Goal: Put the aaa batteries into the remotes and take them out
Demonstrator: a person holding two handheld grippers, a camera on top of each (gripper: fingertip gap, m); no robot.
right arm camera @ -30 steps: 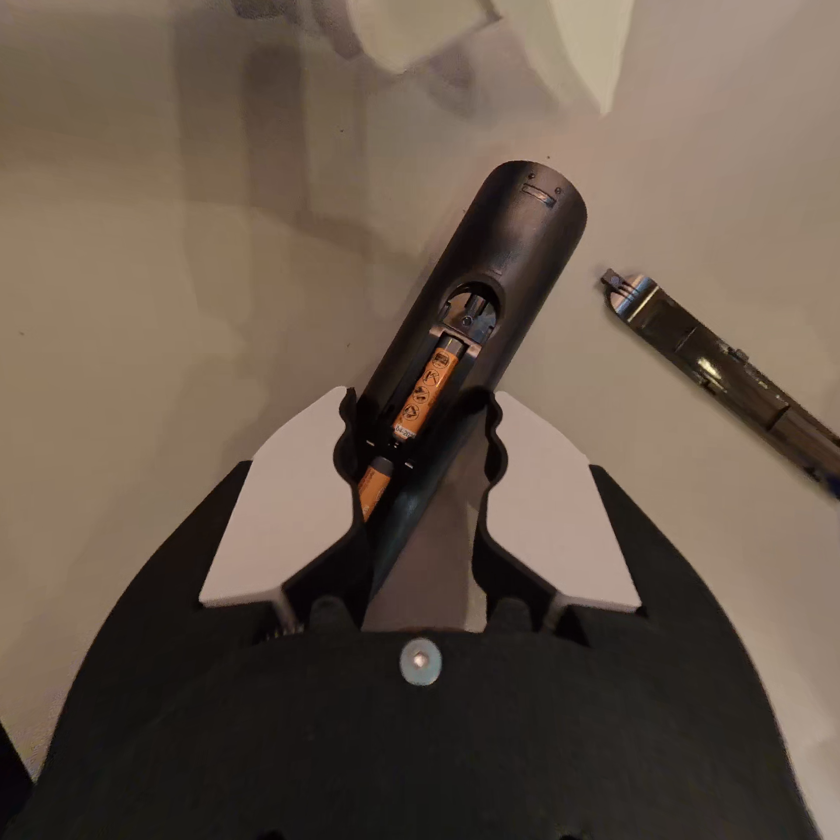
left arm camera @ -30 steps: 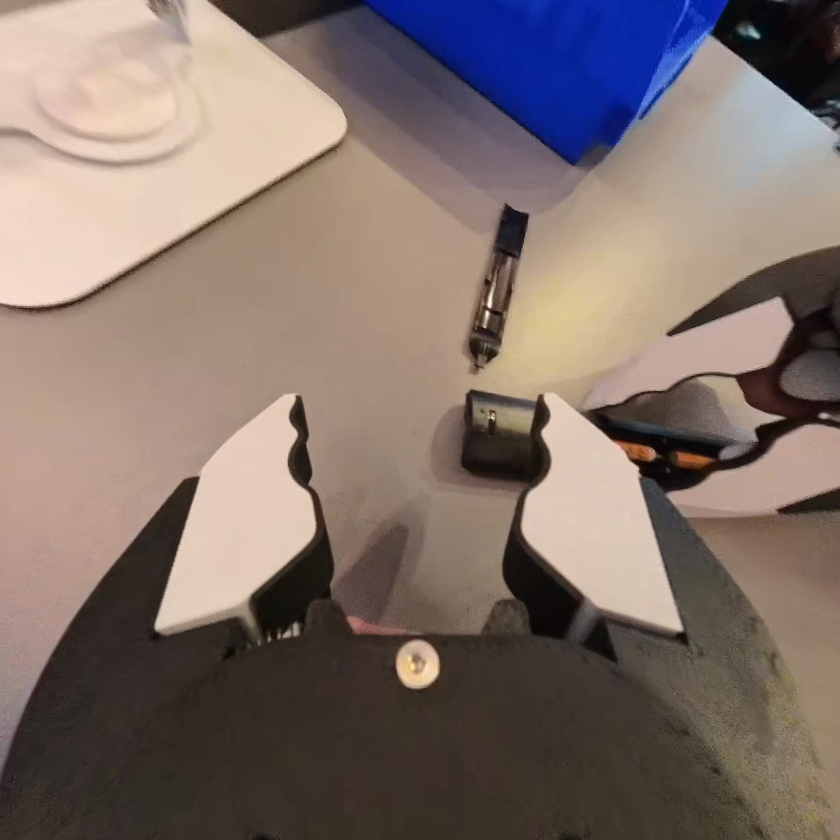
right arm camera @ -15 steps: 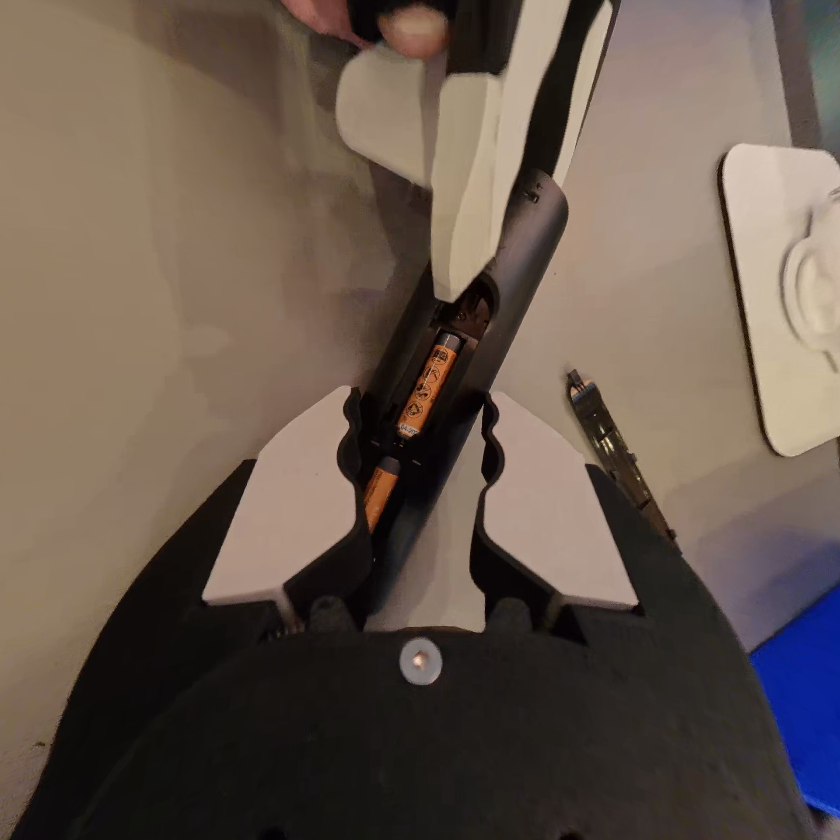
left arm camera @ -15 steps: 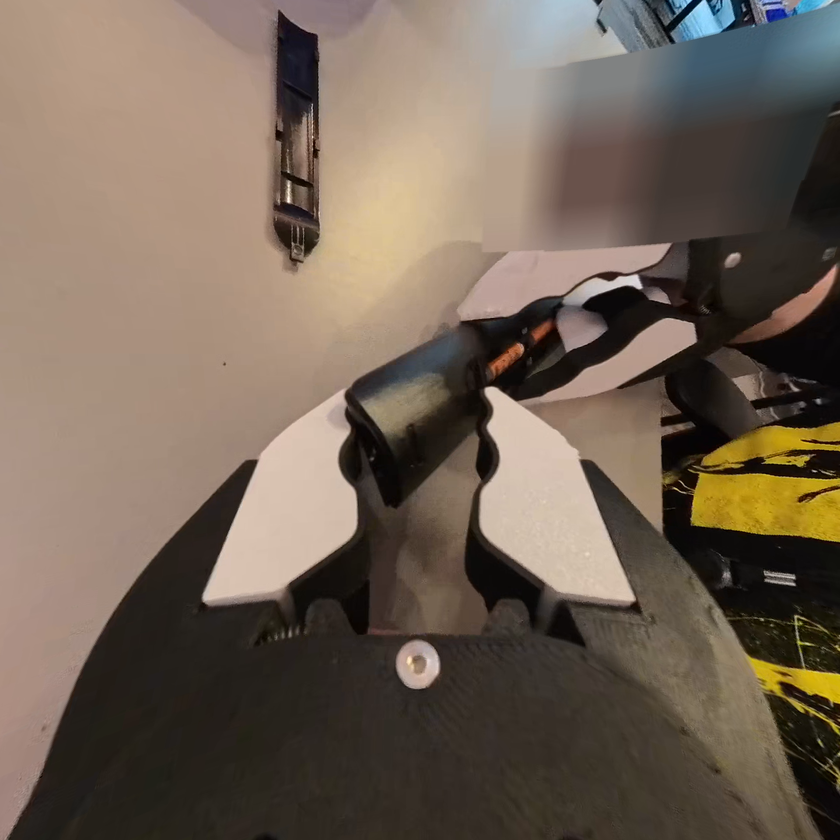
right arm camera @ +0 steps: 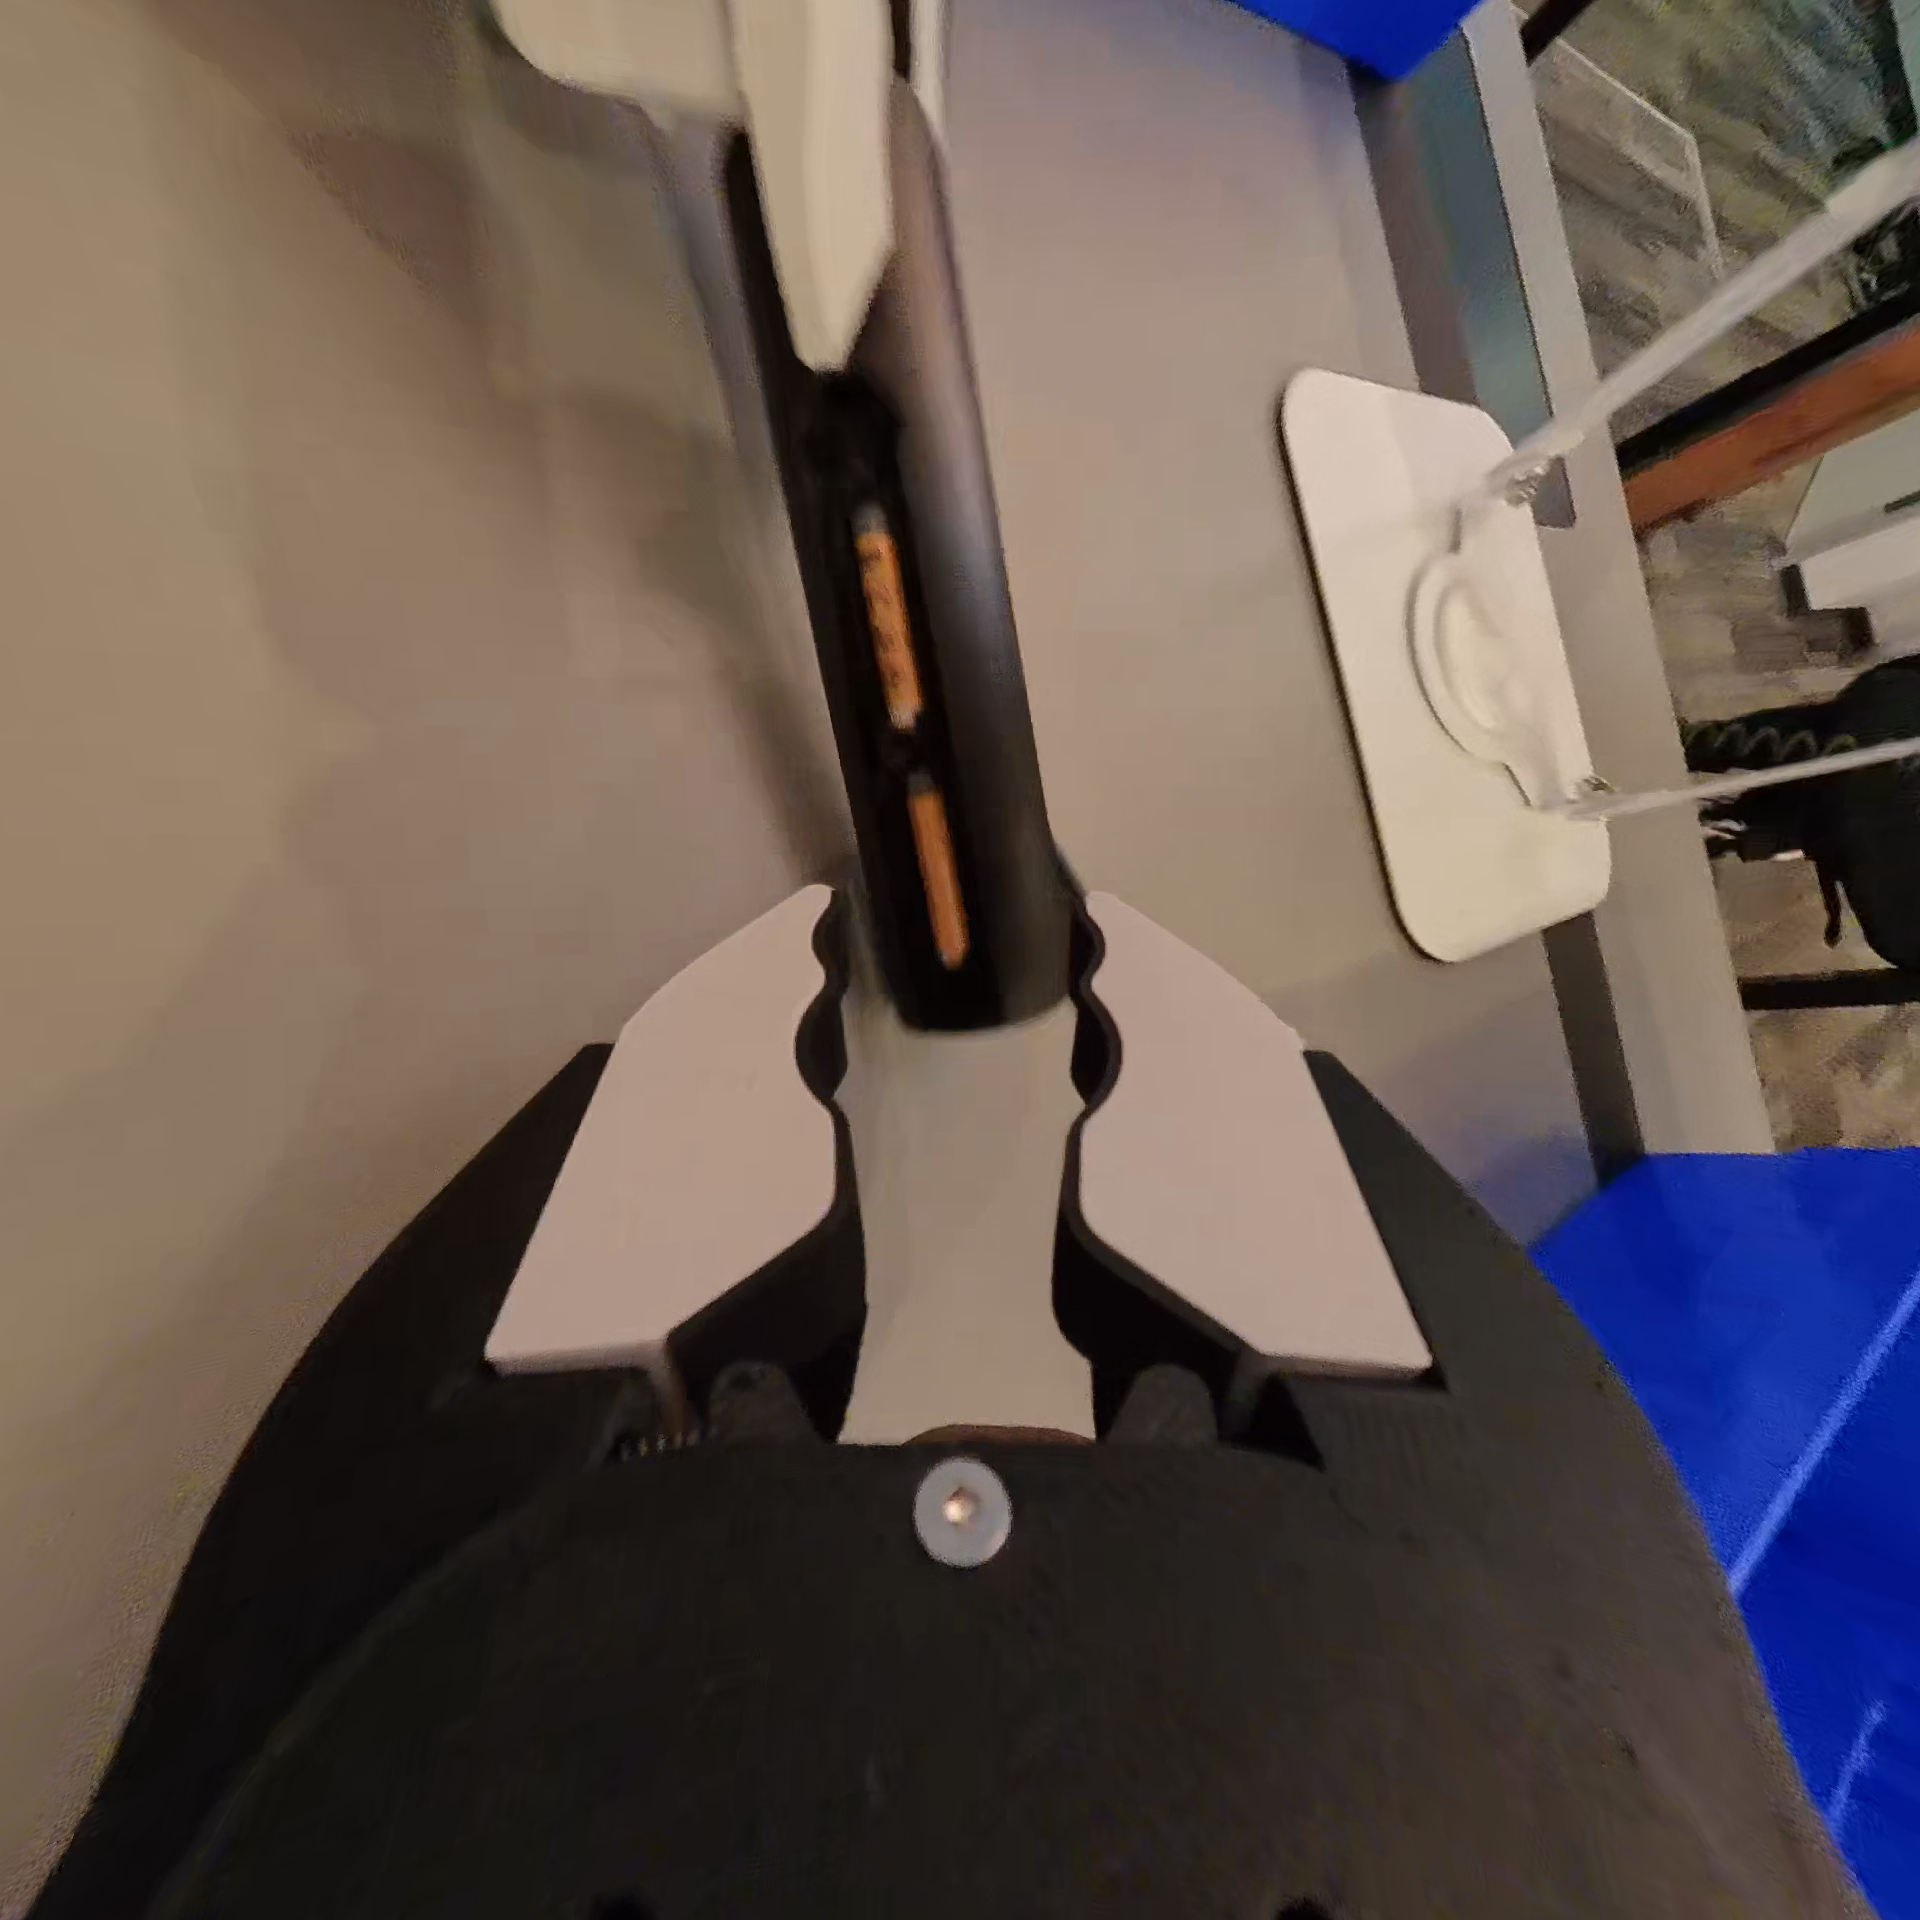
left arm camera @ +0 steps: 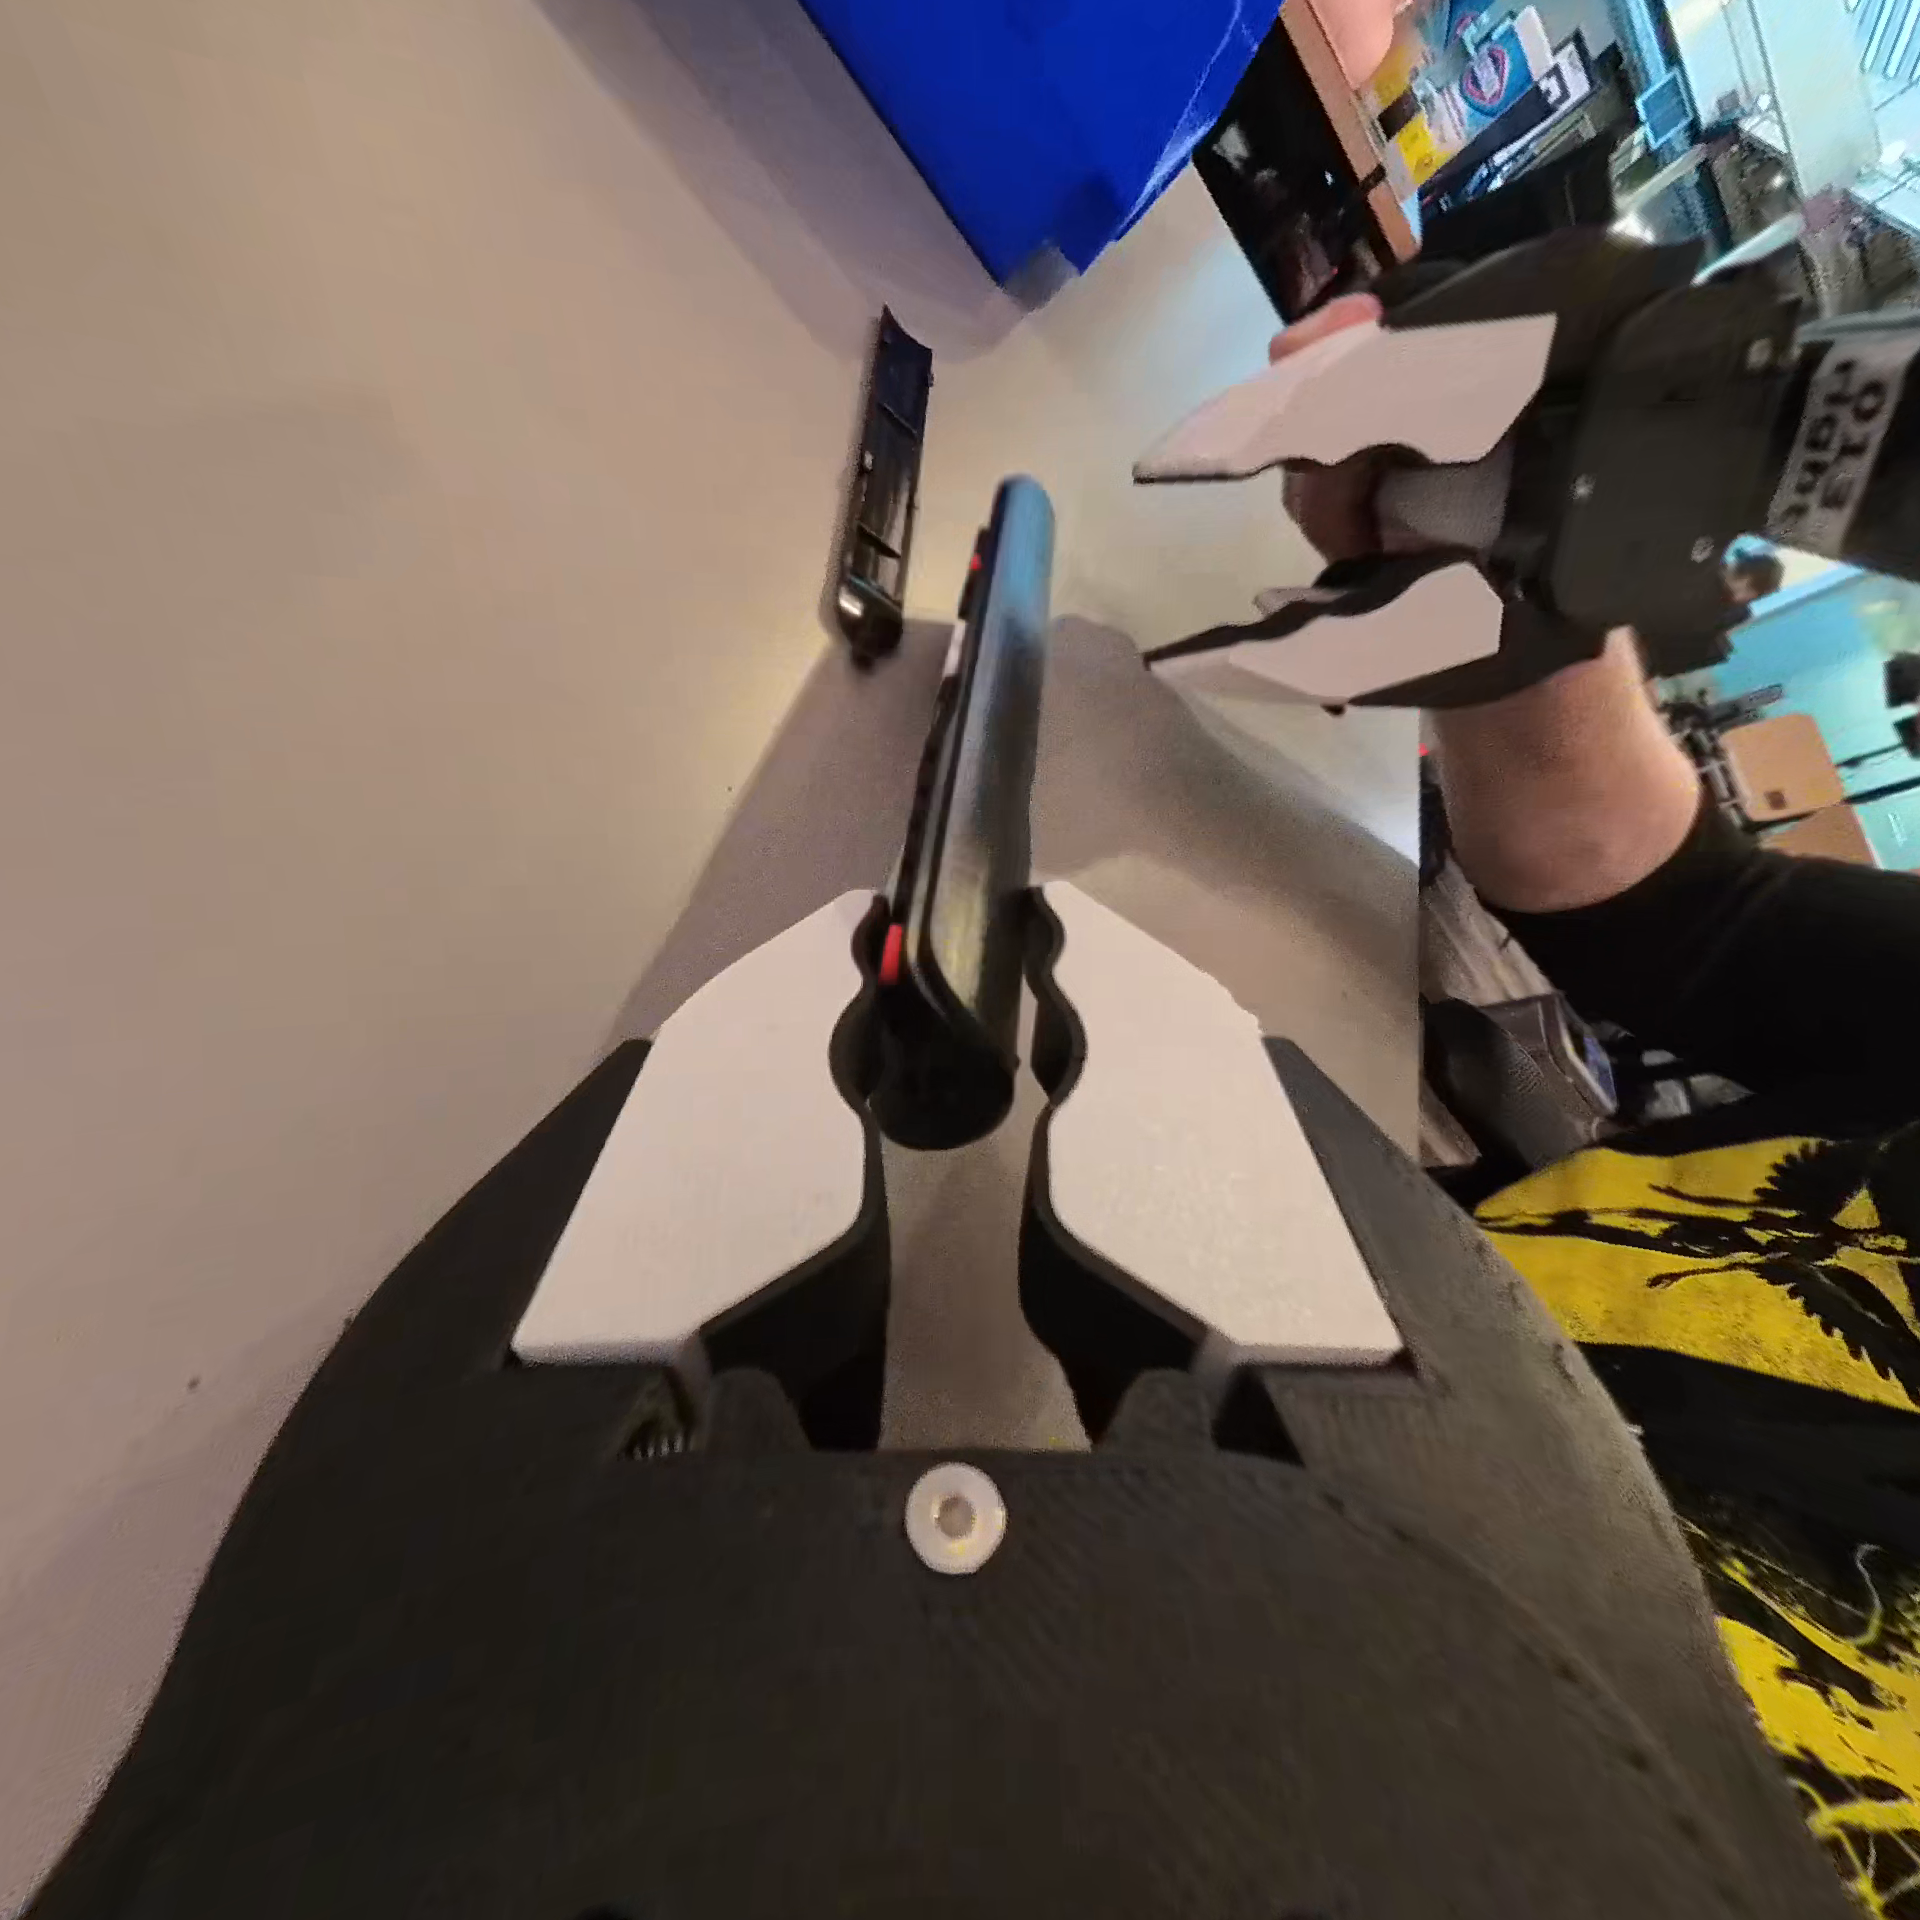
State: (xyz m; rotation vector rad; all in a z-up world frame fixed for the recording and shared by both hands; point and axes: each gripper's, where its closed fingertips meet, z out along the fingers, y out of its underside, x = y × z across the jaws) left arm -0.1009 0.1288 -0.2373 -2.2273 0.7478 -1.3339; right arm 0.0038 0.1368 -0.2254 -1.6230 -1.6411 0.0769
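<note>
My left gripper (left arm camera: 951, 925) is shut on one end of the black remote (left arm camera: 987, 727) and holds it on its edge above the grey table (left arm camera: 364, 623). In the right wrist view the remote (right arm camera: 987, 623) has its back open, with two orange batteries (right arm camera: 888, 623) in line in the compartment. My right gripper (right arm camera: 961, 914) is open; the remote's other end shows between its fingertips there. In the left wrist view the right gripper (left arm camera: 1143, 566) stands apart from the remote with nothing between its jaws. The black battery cover (left arm camera: 878, 499) lies on the table beyond.
A blue bin (left arm camera: 1039, 125) stands at the back and shows in the right wrist view (right arm camera: 1714, 1455). A white mat (right arm camera: 1455, 665) with a clear stand lies near the table's edge. A person's forearm (left arm camera: 1558, 790) holds the right gripper. Yellow and black fabric (left arm camera: 1714, 1299) lies beyond the table edge. About 11 centimeters separates my left fingertips from my right. The black battery cover (left arm camera: 878, 499) is closer to my right gripper, around 7 centimeters from its tips; the left tips are 12 centimeters off.
My left gripper closed on the remote's end and turned it onto its edge. My right gripper let go of the remote and now sits just off its other end.
</note>
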